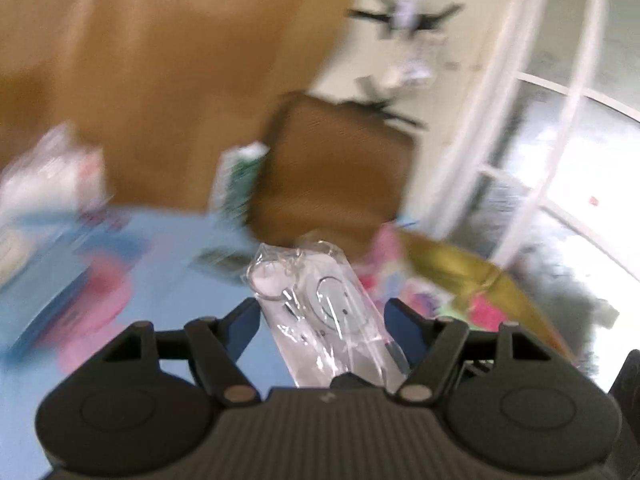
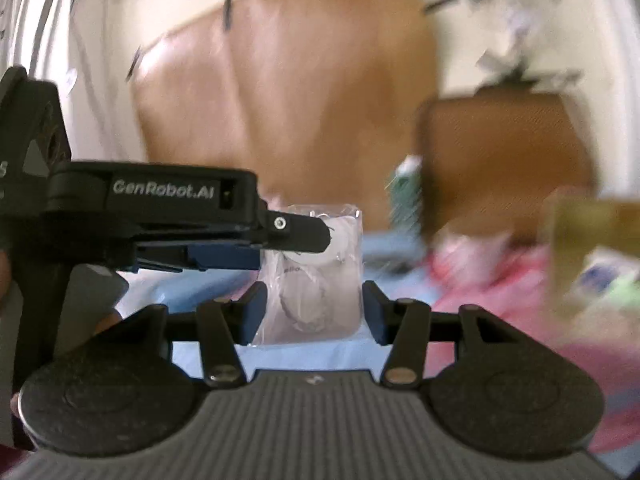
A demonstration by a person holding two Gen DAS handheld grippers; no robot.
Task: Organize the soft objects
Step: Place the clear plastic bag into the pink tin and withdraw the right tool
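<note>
Clear plastic packet [image 2: 316,276] — between right gripper [image 2: 314,312] fingers, left gripper [image 2: 296,240] touching.

Left wrist view: looks forward and down along the left gripper [image 1: 322,320], close over the blue cloth [image 1: 168,280]. Right wrist view: looks nearly level along the right gripper [image 2: 314,308], with the left gripper [image 2: 256,240] crossing from its left. Both views share the clear plastic packet [image 1: 320,312] [image 2: 316,280] at close range, the cloth and the brown headboard [image 1: 180,60] [image 2: 300,100].
</note>
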